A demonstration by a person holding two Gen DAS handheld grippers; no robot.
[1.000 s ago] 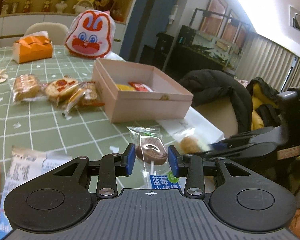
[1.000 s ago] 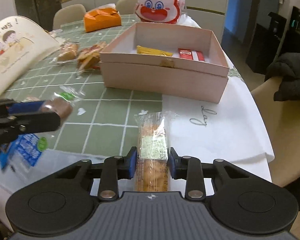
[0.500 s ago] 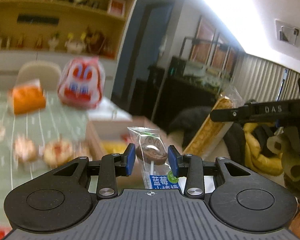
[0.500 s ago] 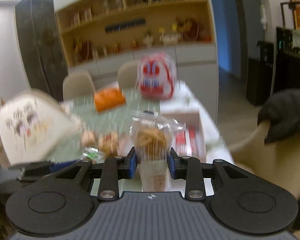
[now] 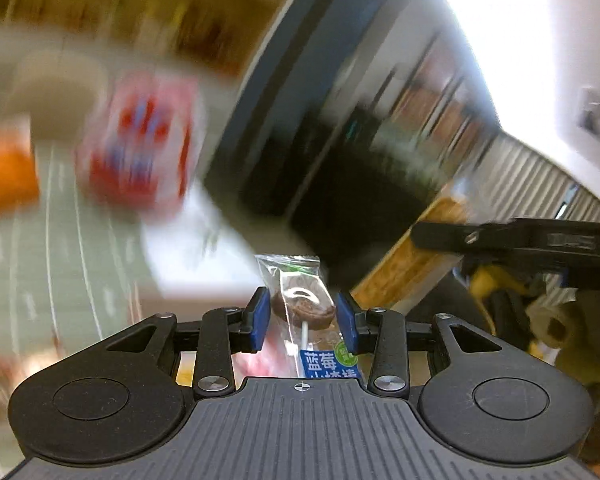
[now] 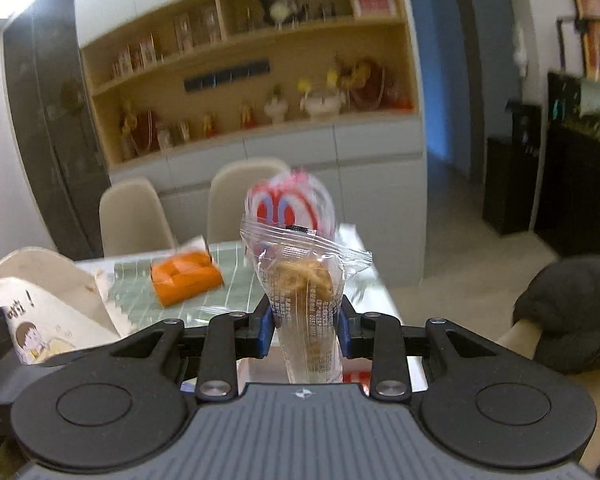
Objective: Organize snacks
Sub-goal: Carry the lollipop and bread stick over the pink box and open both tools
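Left wrist view: the left gripper [image 5: 303, 322] is pinching a wrapped chocolate lollipop [image 5: 303, 307] between its blue pads, the stick and a blue label trailing back toward six o'clock. Against a second ago, when it was sitting low over the tablecloth before the pink box, it is now riding higher and swinging, the background smearing into streaks. At three o'clock the right gripper [image 5: 512, 240] is carrying a long biscuit pack [image 5: 410, 268], slanting toward four o'clock. The red-and-white rabbit bag [image 5: 140, 152] is blurring at ten o'clock, an orange box [image 5: 4, 168] at nine. Slivers of yellow and red at six o'clock, below the pads, may be the box's contents; this cannot be told. Right wrist view: the right gripper [image 6: 304, 330] is clamping tight on the biscuit pack [image 6: 306, 300], which is now standing end-on, no longer lying over the white cloth. The orange box [image 6: 186, 278] is resting on the green checked table [image 6: 236, 280] at ten o'clock, a cartoon-printed bag [image 6: 40, 320] at eight. A white and red edge at six o'clock is probably the pink box. Judgement: both snacks are being lifted and carried, seemingly for boxing; neither is yet being placed.
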